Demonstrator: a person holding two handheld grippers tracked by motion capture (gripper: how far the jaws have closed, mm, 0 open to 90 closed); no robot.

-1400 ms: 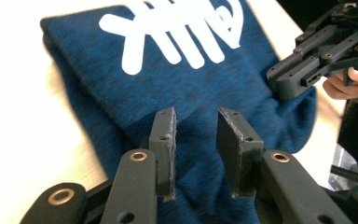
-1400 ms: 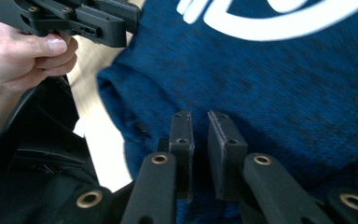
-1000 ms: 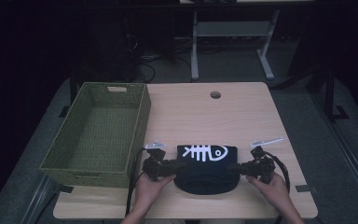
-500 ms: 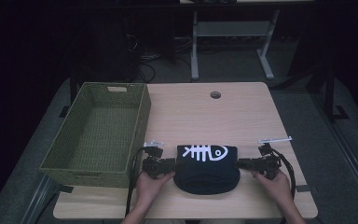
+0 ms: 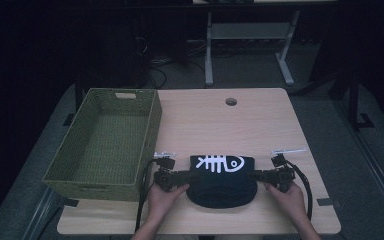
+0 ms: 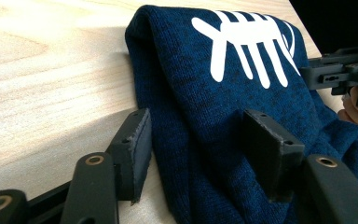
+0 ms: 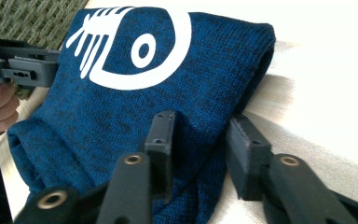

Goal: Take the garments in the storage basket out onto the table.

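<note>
Left tool (image 5: 182,176) sits at the left edge of the dark blue knit hat (image 5: 222,180), jaws parted wide. From my left gripper view the hat's left fold (image 6: 182,140) lies between the two pads: one pad rests on the bare worktop (image 5: 220,125) just beside the fold, the other sits on top of the knit. Not clamped, I see a gap. Right tool (image 5: 266,175) mirrors it at the hat's right edge, jaws also apart. In the right gripper view the right fold (image 7: 205,130) is between the pads, one pad (image 7: 161,135) on the fabric, the other on the wood side; nothing pinched that I can see. Hat lies flat at the near middle of the worktop, white fishbone print (image 5: 219,163) facing up toward the far side. Green woven basket (image 5: 130,97) stands on the left of the worktop, well apart from the hat. Both hands (image 5: 162,200) hold the tools from the near edge.
</note>
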